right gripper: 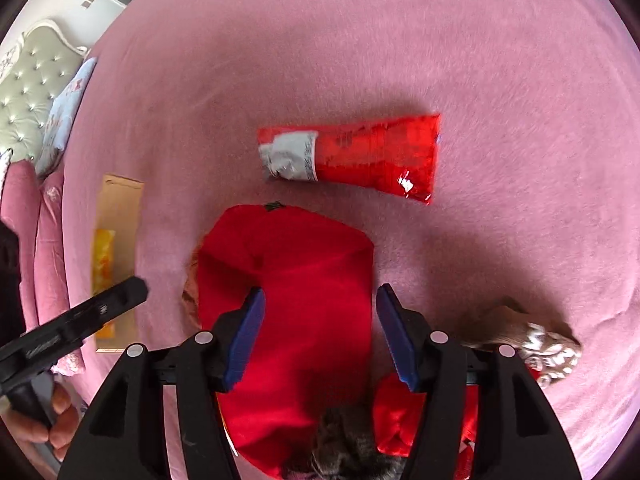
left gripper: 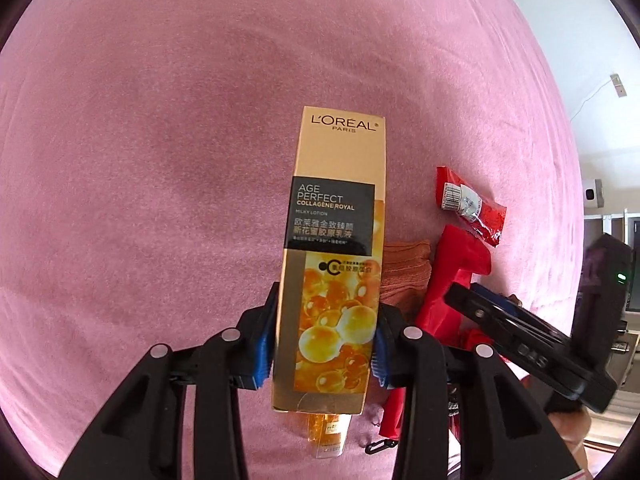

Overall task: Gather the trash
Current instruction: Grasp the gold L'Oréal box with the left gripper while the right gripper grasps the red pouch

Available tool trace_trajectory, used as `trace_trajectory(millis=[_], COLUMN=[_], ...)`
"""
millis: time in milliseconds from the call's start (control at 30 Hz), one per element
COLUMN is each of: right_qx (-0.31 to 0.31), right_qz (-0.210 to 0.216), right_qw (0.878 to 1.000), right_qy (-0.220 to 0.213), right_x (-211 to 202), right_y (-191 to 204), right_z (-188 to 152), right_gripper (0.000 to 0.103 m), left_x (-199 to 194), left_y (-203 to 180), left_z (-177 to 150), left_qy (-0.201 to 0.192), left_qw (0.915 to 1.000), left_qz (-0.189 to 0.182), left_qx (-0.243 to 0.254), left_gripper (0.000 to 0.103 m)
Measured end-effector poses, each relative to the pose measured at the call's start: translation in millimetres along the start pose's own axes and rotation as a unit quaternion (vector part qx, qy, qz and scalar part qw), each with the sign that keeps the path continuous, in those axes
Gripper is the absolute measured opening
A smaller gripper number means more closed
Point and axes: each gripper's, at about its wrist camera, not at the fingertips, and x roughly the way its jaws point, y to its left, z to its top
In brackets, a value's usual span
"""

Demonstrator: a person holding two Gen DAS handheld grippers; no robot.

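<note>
Trash pickup looks barely started: left gripper (left gripper: 320, 344) pinches the lotion box (left gripper: 334, 256) over the pink bed (left gripper: 160, 140), right gripper (right gripper: 320, 336) hangs spread above a red bag (right gripper: 296, 304), red wrapper (right gripper: 360, 156) lying beyond, untouched

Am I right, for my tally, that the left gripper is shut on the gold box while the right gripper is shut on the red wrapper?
Only partly: the right wrist view shows the right gripper open above a red cloth, the red wrapper lying beyond. The left gripper does clamp the gold box.
</note>
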Motion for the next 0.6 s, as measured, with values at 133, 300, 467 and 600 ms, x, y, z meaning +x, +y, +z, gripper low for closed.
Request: trace_trajectory(millis=[133,300,467,600], right_qx=[-0.008,0.003,0.003,-0.005], right_qz=[-0.023,-0.007,0.001,0.011], right_qw=[1.0,1.0,1.0,0.998], right_qy=[-0.004,-0.003,-0.023,-0.056], right_x=[0.4,-6.2,-25.4,-55.5], right_y=[2.2,-9.7,-12.7,-8.3], right_z=[-5.1,-9.0,-15.1,-26.8], right_gripper=[0.037,0.005,0.002,0.002], left_x=[-2.5,-0.6,4.1,-5.5], left_y=[12.9,14.5,-6.9,-17.9], left_z=[-10.0,-17.5,-15.1,-19.8], left_qy=[-0.001,0.002,-0.001,-0.011], left_qw=[0.9999,0.9996,0.9997,0.9997], left_qz=[-0.009,-0.013,-0.016,-0.022], left_qx=[-0.012,-0.027,-0.018,-0.006], left_gripper=[0.038,0.038,0.038,0.038])
